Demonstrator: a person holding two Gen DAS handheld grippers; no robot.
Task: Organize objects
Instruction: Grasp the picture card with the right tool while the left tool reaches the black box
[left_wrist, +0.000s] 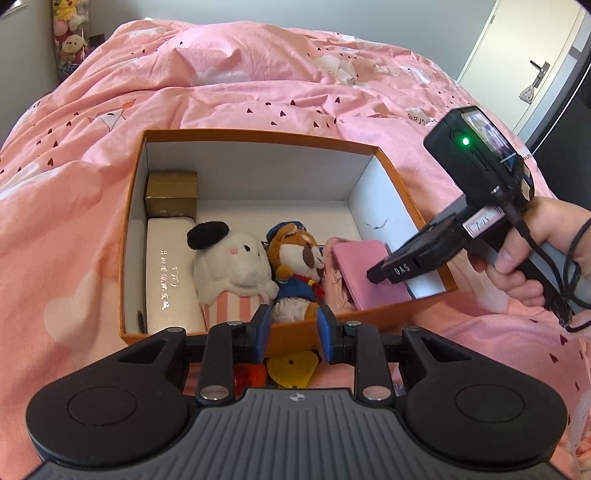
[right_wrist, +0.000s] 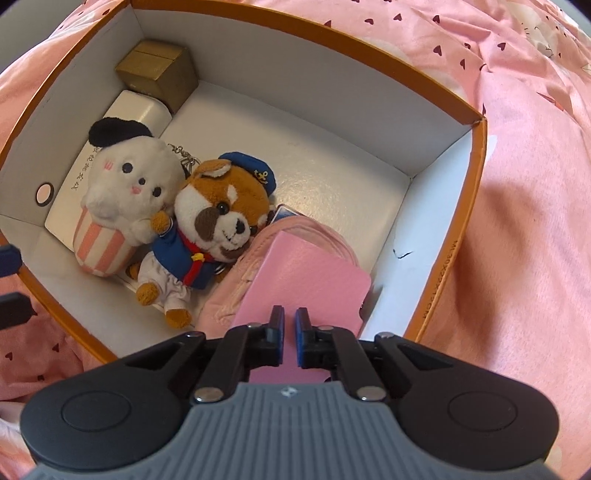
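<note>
The pink notebook (right_wrist: 306, 280) lies tilted near the right wall of the orange box (right_wrist: 476, 122), its lower part resting on a pink cloth pouch (right_wrist: 236, 284) and its near edge toward the front wall; the right gripper (right_wrist: 290, 336) sits over that near edge with its jaws almost together, and the notebook runs under them rather than plainly between them, so I cannot tell whether it is pinched or already let go. If it is dropped from this slant, I judge it may slide off the soft pouch and wedge against the right wall or tip onto the sailor dog plush (right_wrist: 218, 225), which lies just beside the pouch; a push downward could also crumple the pouch beneath. The white plush in a striped cup (right_wrist: 122, 206) touches the dog toward the left wall, with a white case (left_wrist: 170, 273) and a gold box (left_wrist: 171, 195) in the far left corner. The left gripper (left_wrist: 295, 332) hangs outside the front wall, jaws apart and empty; a yellow item (left_wrist: 291, 369) and something orange-red (left_wrist: 251, 374) lie on the pink duvet (left_wrist: 258, 74) below it, and swinging in too soon could knock the front rim.
</note>
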